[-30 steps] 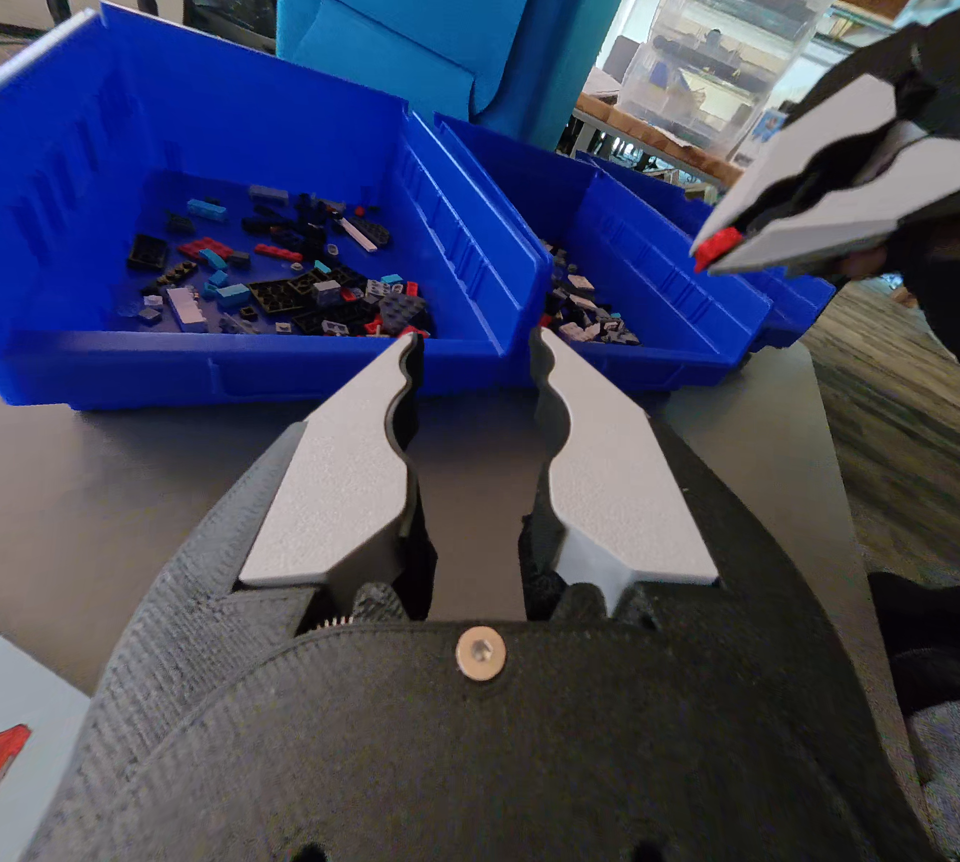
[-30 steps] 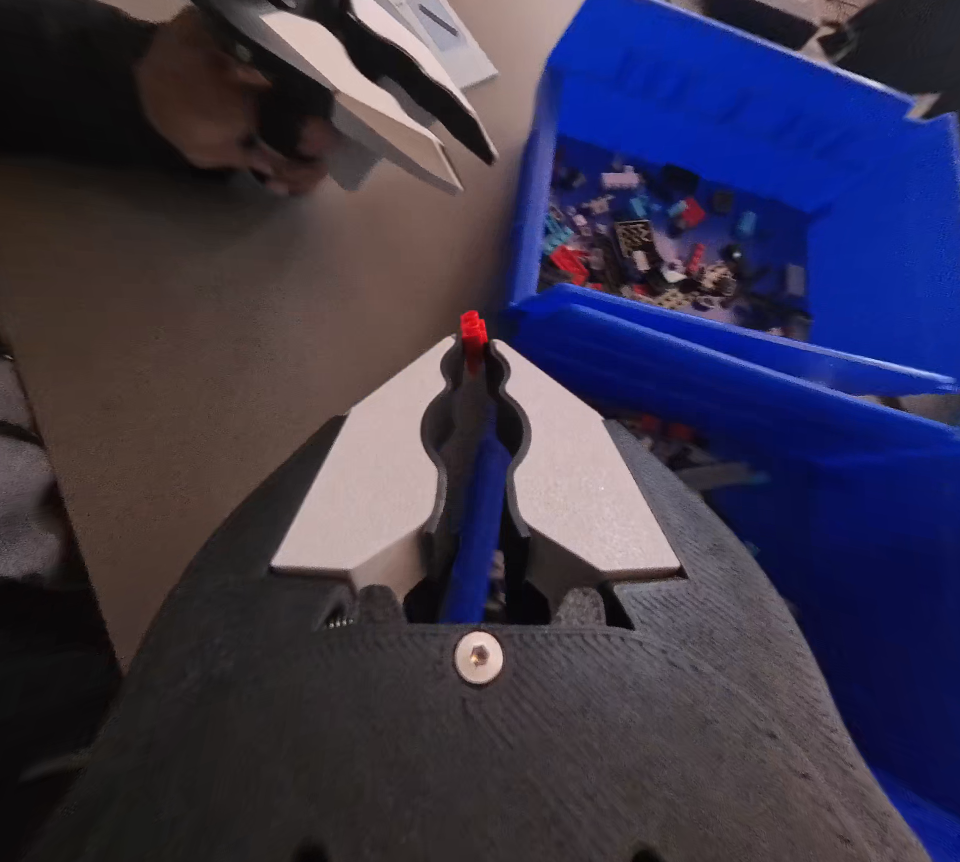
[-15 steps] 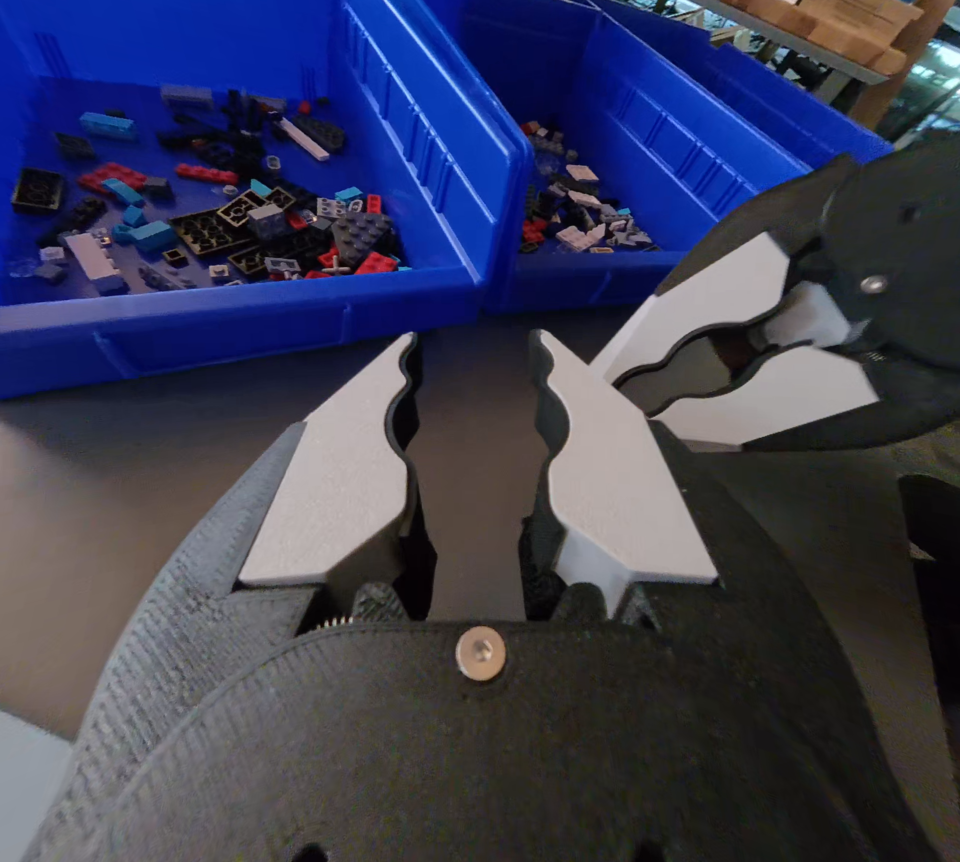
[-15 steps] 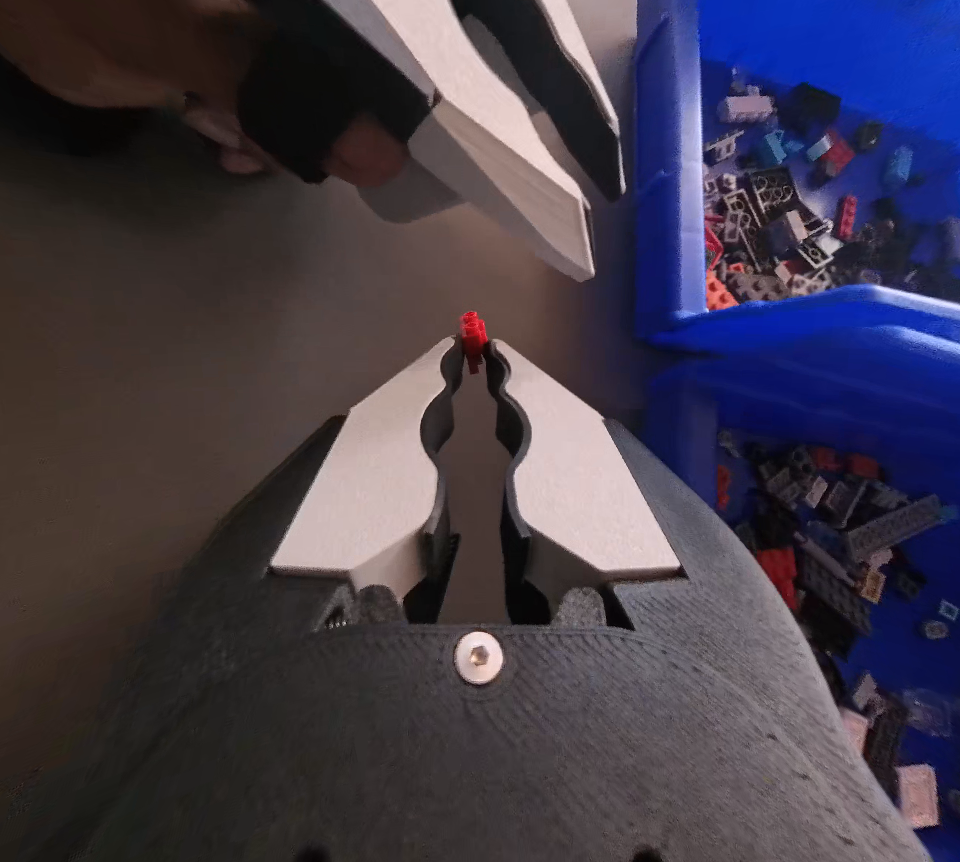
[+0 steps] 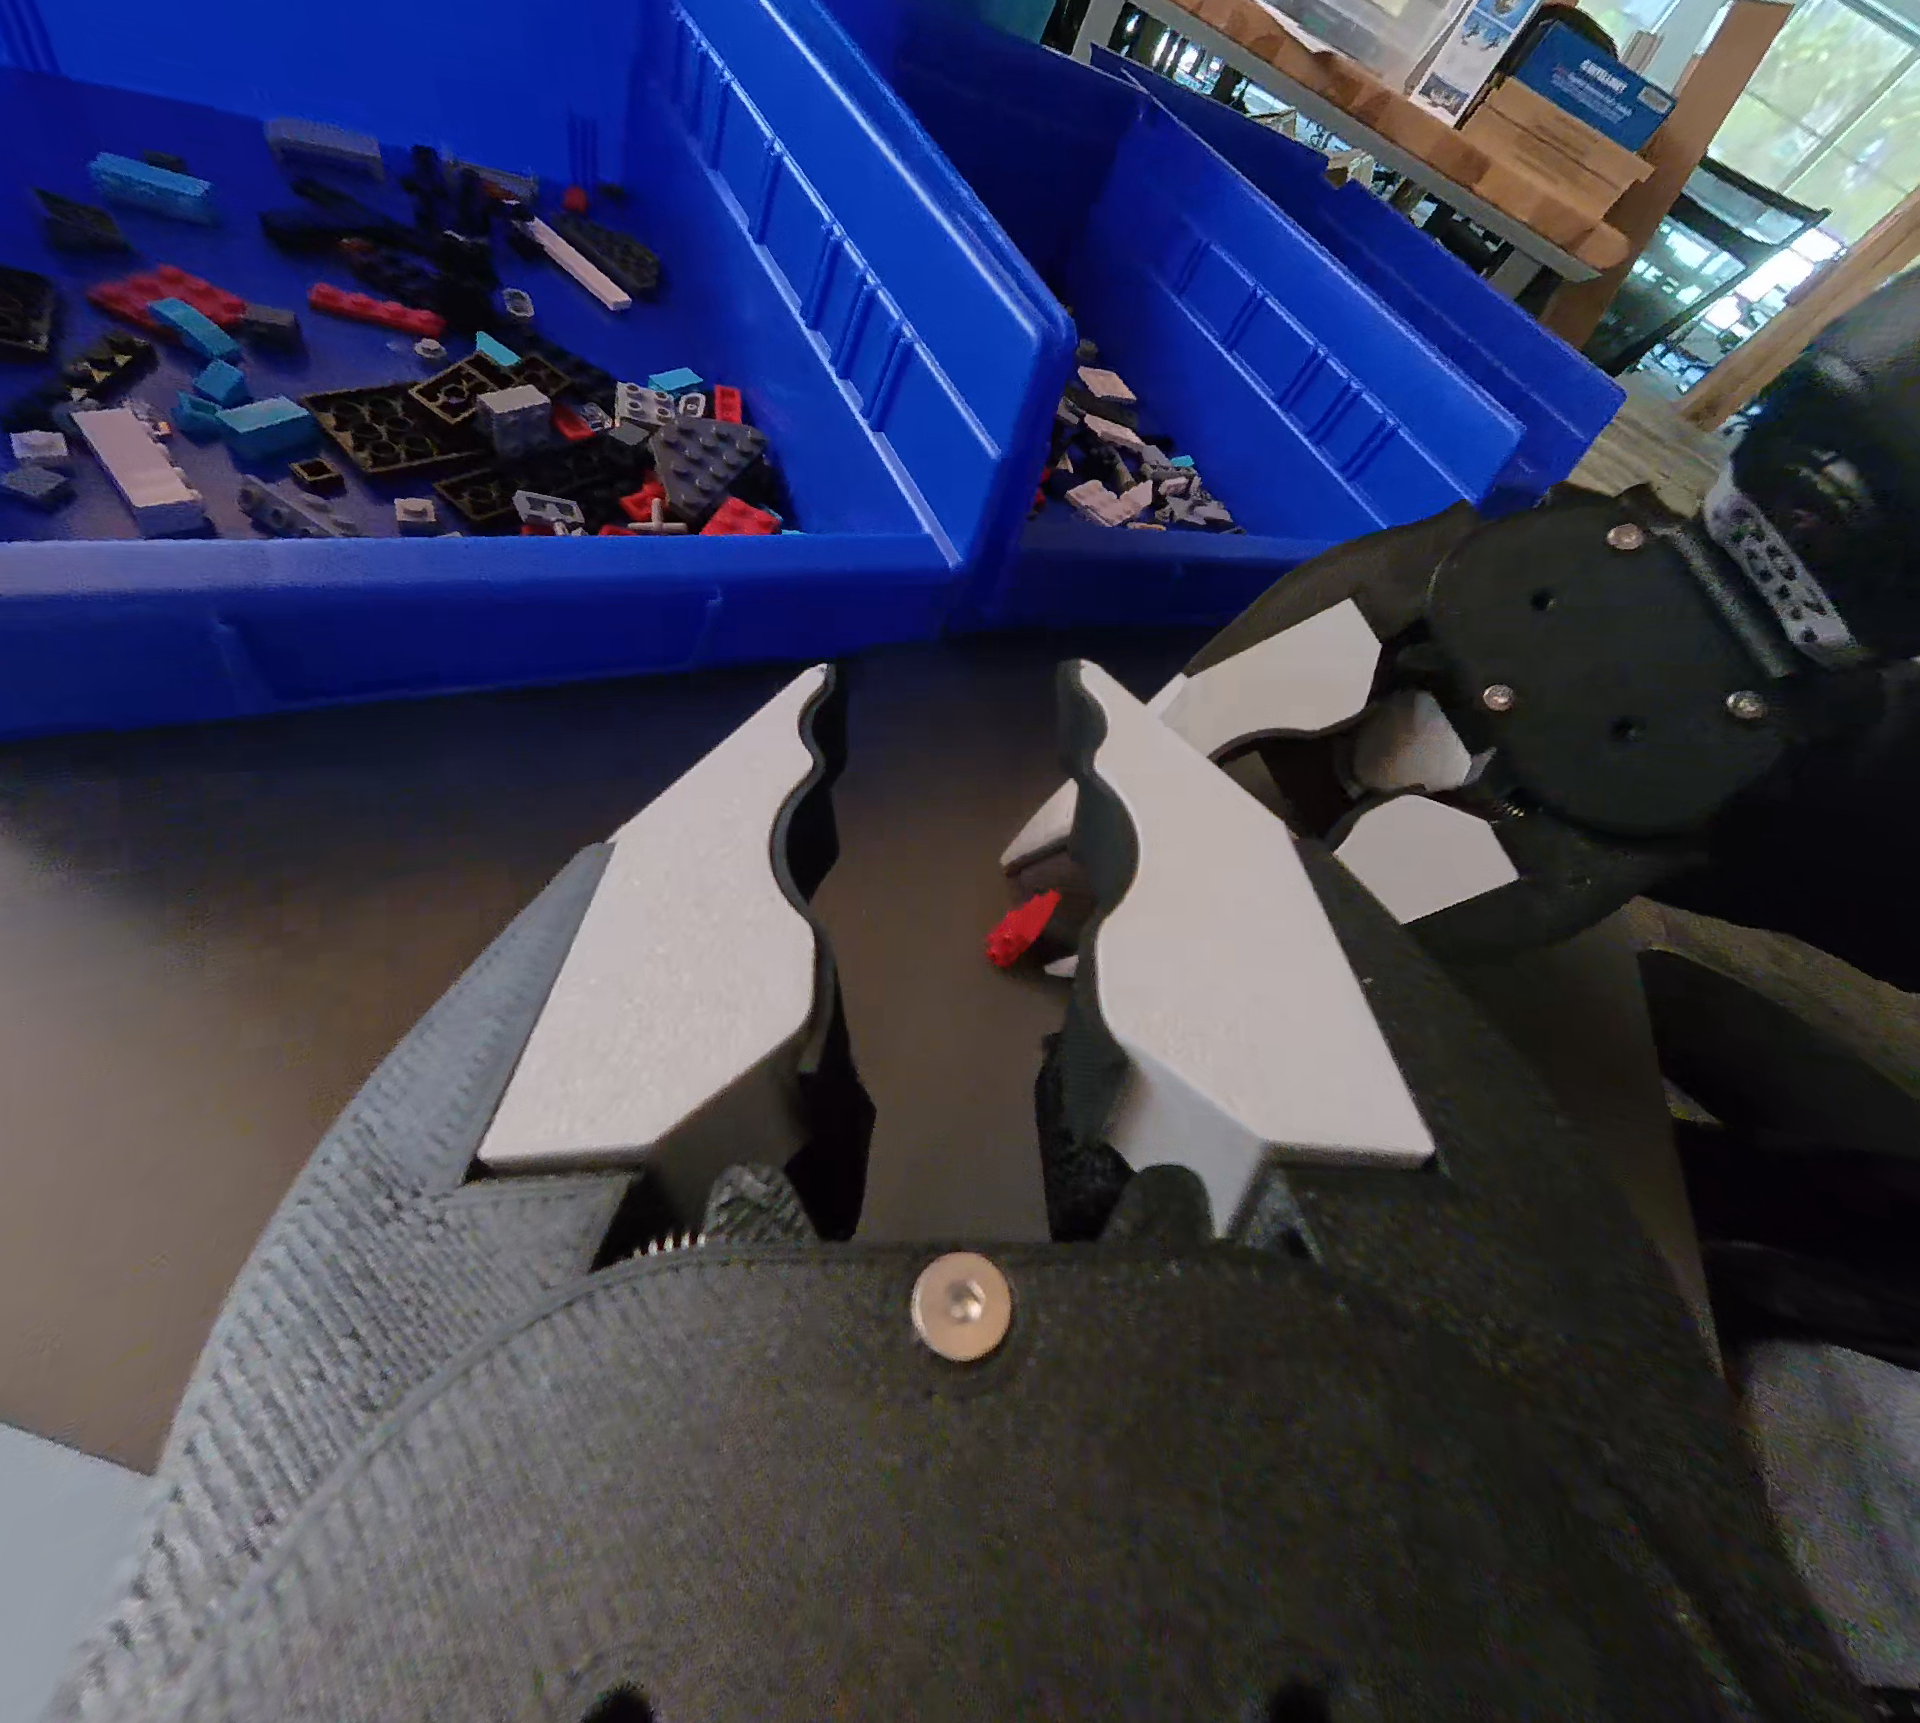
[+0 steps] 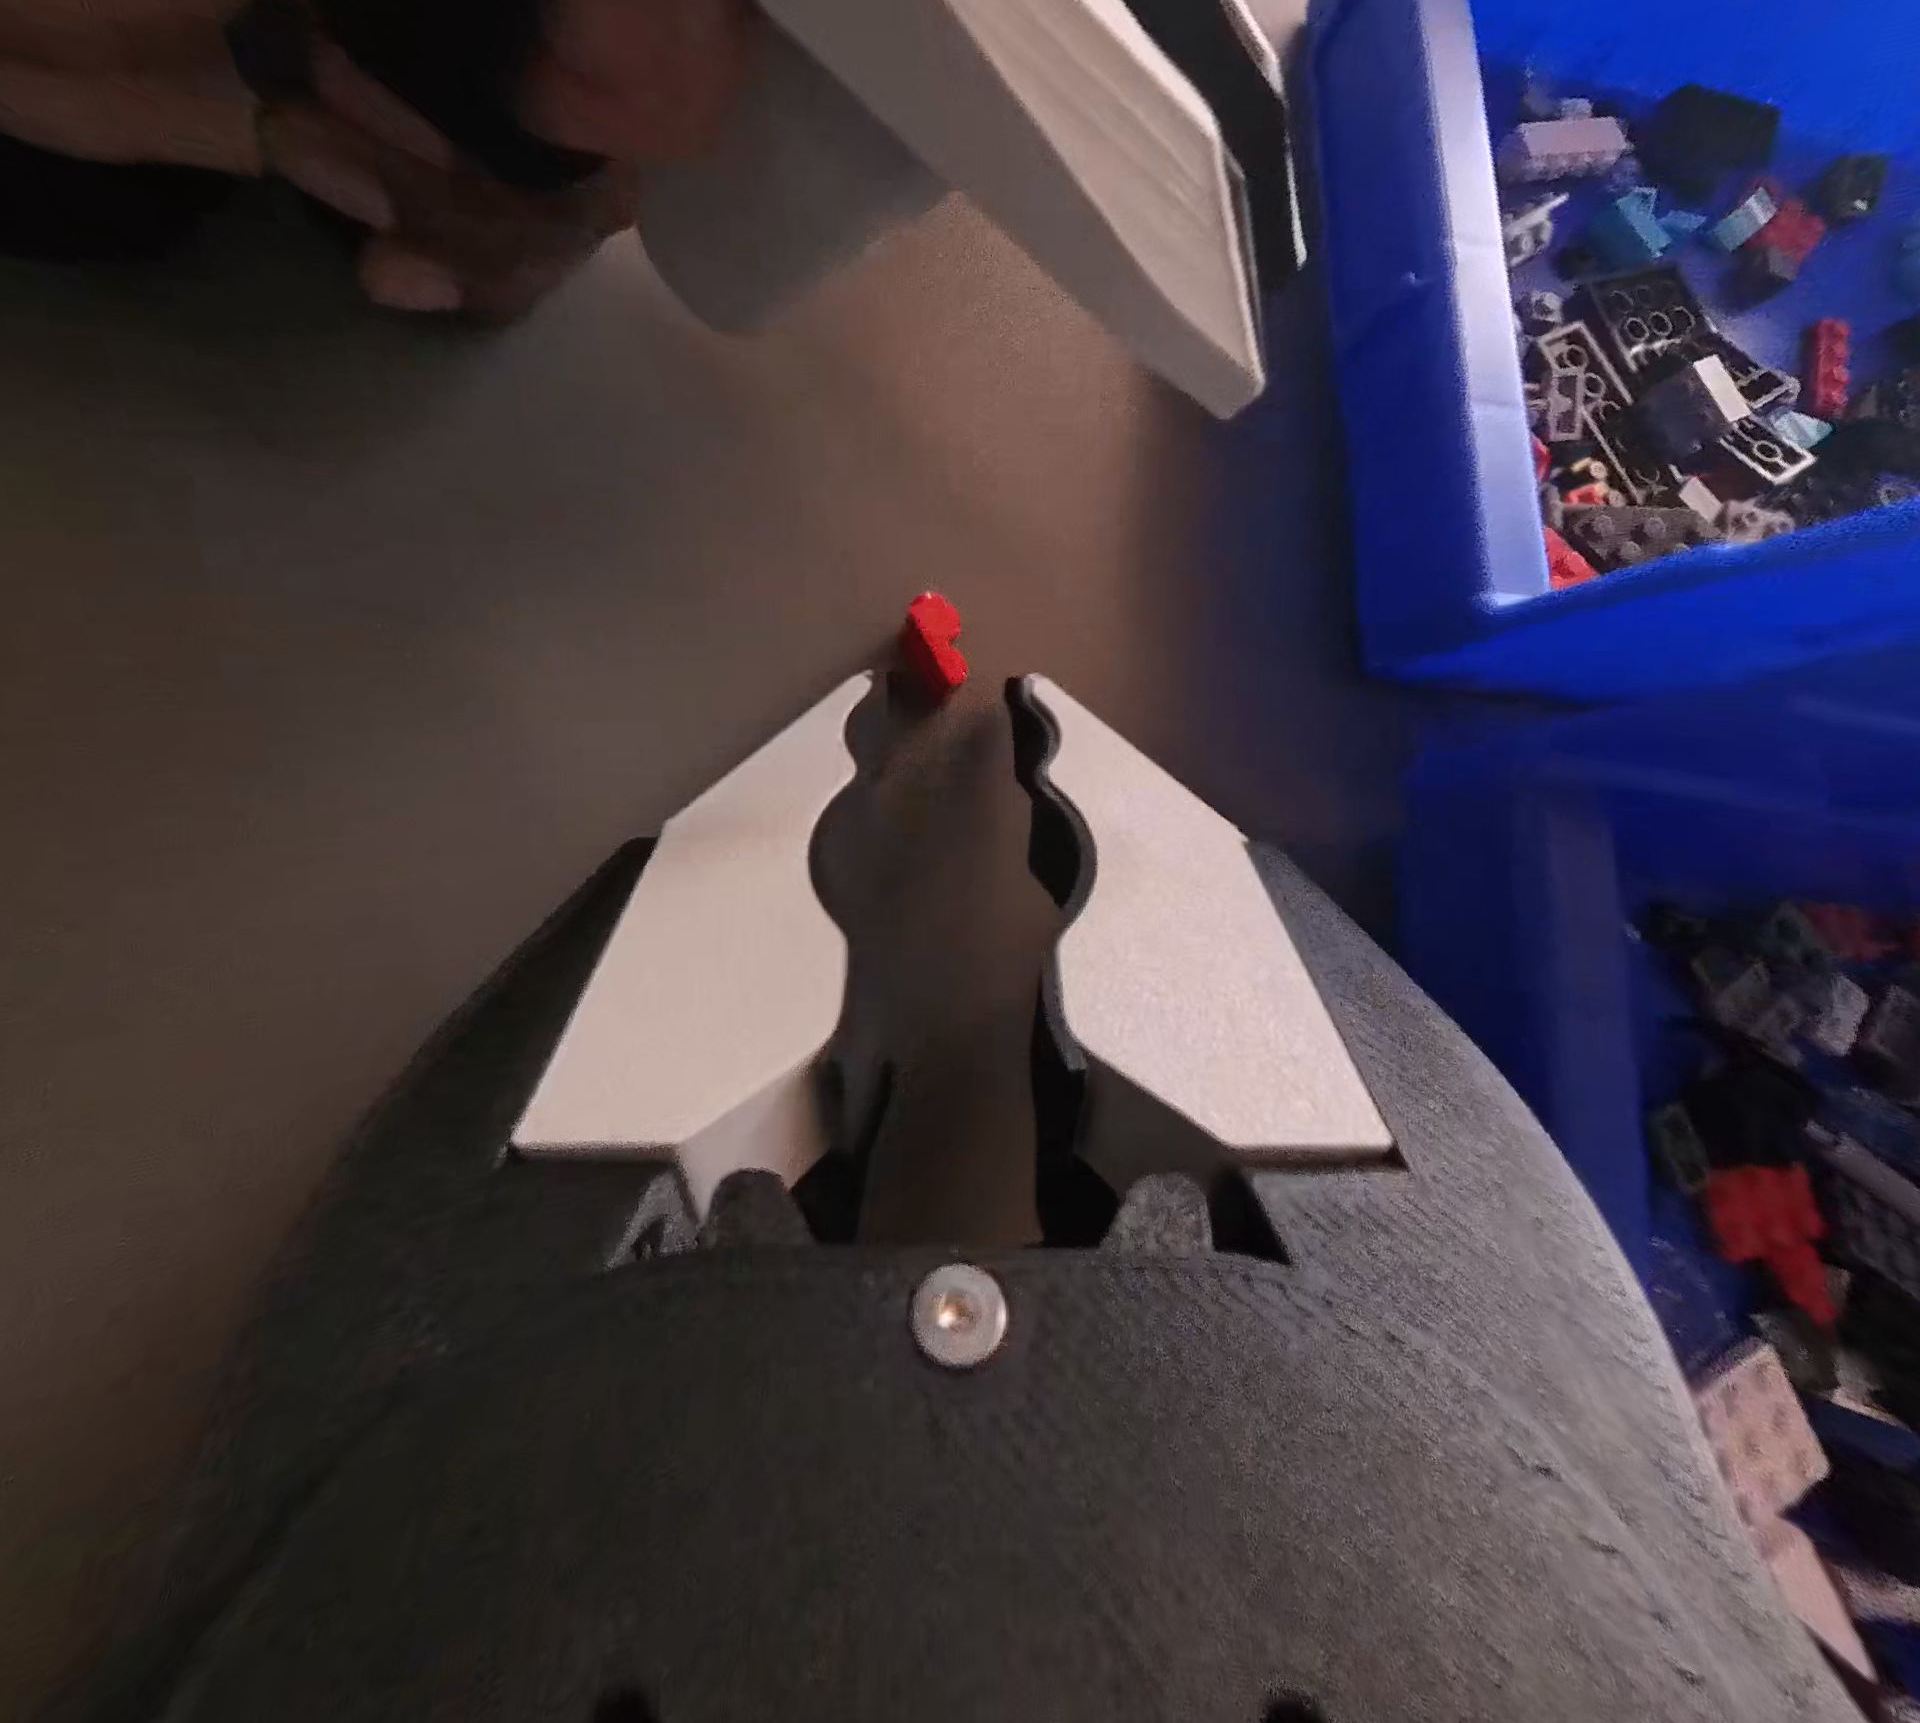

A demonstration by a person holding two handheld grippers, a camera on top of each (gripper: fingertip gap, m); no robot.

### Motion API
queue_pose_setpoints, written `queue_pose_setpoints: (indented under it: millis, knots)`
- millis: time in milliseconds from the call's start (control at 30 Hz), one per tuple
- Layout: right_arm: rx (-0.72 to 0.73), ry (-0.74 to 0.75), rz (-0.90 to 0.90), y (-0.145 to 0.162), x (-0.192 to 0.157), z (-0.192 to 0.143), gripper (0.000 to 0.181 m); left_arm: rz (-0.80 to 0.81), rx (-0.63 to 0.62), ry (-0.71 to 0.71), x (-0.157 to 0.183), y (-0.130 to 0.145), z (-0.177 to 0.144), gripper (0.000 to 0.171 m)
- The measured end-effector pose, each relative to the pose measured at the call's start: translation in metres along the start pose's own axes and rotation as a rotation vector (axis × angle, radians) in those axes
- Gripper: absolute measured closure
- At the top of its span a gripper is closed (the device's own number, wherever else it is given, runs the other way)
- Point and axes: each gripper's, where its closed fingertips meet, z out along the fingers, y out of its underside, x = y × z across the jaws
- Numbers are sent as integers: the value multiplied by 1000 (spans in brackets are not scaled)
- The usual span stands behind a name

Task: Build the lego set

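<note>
1. My right gripper [image 6: 940, 681] has its fingers parted a little at the tips, with the small red lego piece [image 6: 932, 645] right at the tip of the left finger. I cannot tell whether it touches that finger or simply lies on the grey table [image 6: 416, 634] just in front.
2. In the left wrist view the same red piece [image 5: 1023, 927] shows low on the table beside my right gripper's tips [image 5: 1039, 852], but my own left finger hides most of those tips, so the contact is unclear there too.
3. My left gripper [image 5: 948, 686] is well open and holds nothing; only bare dark table shows between its fingers.
4. In the right wrist view the left gripper [image 6: 1236, 302] crosses the top of the frame, cut off by the edge and blurred. My hand [image 6: 416, 146] behind it is dim and soft, little more than fingers.
5. The large blue bin [image 5: 810, 239] holds loose black, red, teal and grey pieces; its left part runs out of frame.
6. The second blue bin [image 5: 1299, 343] beside it, touching wall to wall, shows only a small heap of grey and black pieces, the rest hidden behind its front wall.
7. A third blue bin [image 5: 1538, 364] is mostly hidden behind the second.
8. In the right wrist view the bin contents at the lower right are too blurred to sort out.
</note>
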Motion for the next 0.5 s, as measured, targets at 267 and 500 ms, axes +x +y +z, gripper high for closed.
queue_pose_setpoints:
  millis: [267, 500]
  knots:
    - [184, -19, 86, -21, 4, -16, 138, -12, 24, 3, -1, -3, -4, 131]
    - [409, -31, 176, -39, 18, -39, 137, 2, 37, -53, -11, -4, -13, 131]
